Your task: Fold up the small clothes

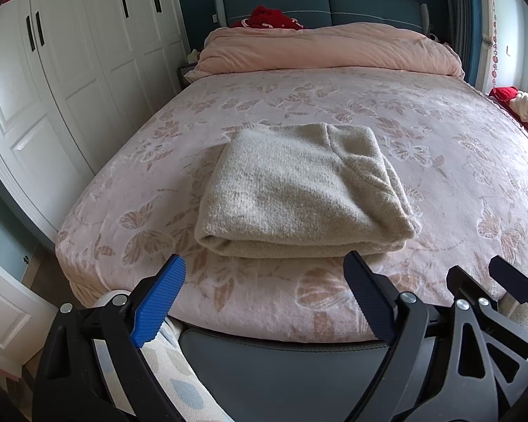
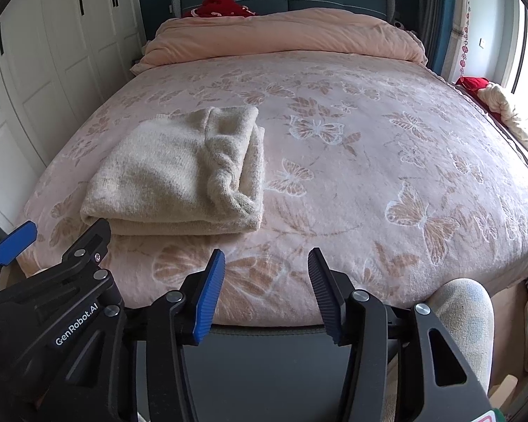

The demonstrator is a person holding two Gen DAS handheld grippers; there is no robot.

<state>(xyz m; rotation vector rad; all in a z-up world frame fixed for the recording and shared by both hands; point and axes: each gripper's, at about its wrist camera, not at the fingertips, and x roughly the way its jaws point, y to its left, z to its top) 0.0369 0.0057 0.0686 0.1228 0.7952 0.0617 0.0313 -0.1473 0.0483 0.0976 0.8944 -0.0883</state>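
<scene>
A beige knitted sweater (image 1: 299, 193) lies folded into a thick rectangle on the pink butterfly bedspread (image 1: 440, 161). It also shows in the right wrist view (image 2: 179, 176), left of centre. My left gripper (image 1: 264, 267) is open and empty, held just short of the sweater's near folded edge, over the foot of the bed. My right gripper (image 2: 265, 263) is open and empty, to the right of the sweater and apart from it. Each gripper shows at the edge of the other's view, the right one (image 1: 475, 281) and the left one (image 2: 56, 235).
A folded pink duvet (image 1: 327, 49) lies across the head of the bed, with a red item (image 1: 271, 17) behind it. White wardrobe doors (image 1: 70, 70) stand close on the left. Red and cream cloth (image 2: 500, 105) sits by the window at right. The grey bed footboard (image 1: 281, 362) is below the grippers.
</scene>
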